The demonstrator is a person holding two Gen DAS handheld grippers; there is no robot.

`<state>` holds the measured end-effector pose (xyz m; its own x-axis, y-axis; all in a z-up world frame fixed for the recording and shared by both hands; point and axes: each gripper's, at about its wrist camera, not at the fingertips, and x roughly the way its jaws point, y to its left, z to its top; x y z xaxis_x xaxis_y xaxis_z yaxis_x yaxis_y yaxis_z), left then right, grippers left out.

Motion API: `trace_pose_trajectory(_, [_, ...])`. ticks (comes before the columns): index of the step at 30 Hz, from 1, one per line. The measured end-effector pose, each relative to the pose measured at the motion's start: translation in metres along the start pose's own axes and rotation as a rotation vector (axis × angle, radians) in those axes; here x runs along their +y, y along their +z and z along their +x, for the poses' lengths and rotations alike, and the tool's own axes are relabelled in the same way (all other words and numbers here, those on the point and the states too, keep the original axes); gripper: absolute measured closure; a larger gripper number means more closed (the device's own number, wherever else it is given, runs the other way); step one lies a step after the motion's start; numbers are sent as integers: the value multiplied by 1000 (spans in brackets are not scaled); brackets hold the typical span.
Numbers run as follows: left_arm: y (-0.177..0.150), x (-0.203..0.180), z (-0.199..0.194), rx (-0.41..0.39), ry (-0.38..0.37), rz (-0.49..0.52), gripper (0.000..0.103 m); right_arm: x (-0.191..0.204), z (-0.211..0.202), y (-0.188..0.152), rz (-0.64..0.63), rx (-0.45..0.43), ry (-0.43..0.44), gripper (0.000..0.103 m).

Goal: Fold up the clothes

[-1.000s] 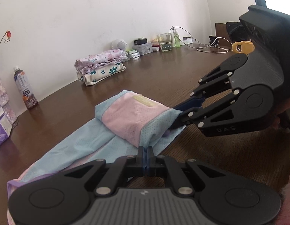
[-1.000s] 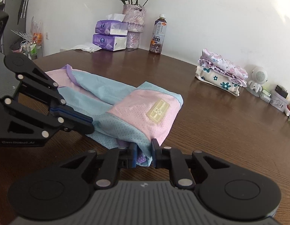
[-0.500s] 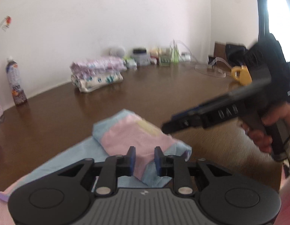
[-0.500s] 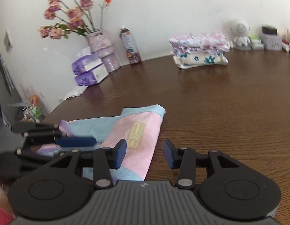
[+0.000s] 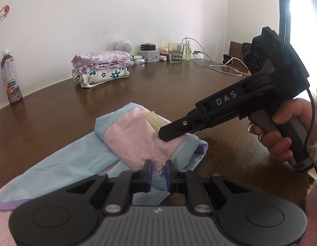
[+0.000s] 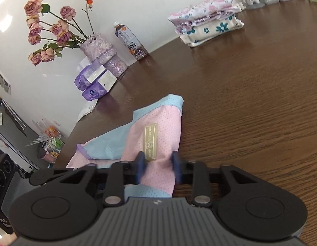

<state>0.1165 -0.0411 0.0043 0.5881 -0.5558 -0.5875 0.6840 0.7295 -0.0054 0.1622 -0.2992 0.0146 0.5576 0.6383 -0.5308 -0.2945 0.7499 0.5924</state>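
While unclasped, both grippers above garment [image 5: 136, 141].

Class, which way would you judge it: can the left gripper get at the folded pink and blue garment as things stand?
Probably yes. The left gripper is open right at the garment, nothing between; the right gripper works farther along.

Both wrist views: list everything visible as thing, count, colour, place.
garment: 1, pink and light blue with purple trim, partly folded, near table edge
folded clothes: 1 stack, floral pink over white, by wall
table: 1, dark brown wood
bottle: 1, dark drink, by wall
vase of roses: 1, purple, faded pink flowers
tissue packs: 2, purple, beside vase
speaker figure: 1, white
glass: 1, clear
cable: white
left tongs: open, over garment
right tongs: open, over pink panel
hand: 1, gripping right tongs' handle
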Motion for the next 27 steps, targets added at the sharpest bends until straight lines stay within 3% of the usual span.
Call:
trace_pose_trajectory(5, [2,4,-13,-36,-7,-14,89,4,-8,6,-40,7,-36,93])
trace_pose_trajectory(7, [2,7,-17,-45,2,-10,82,6,-15,12,-97,18,-81,93])
trace_pose_trajectory(14, [1,11,-23,-57,13,1,79,36,-40,28,-448,59,-326,93])
trace_pose_trajectory(17, [0,12,-24,-74,11,7,77,60,-37,25,-600,84,-384,93])
trace_pose_trajectory(22, [-4,14,-30,-101,14,5,74,99,-20,11,-779,114,-394,93])
trace_pose_trajectory(27, [-8,22,-38,-123,19,-19,71,125,0,0,-821,142,-340,92])
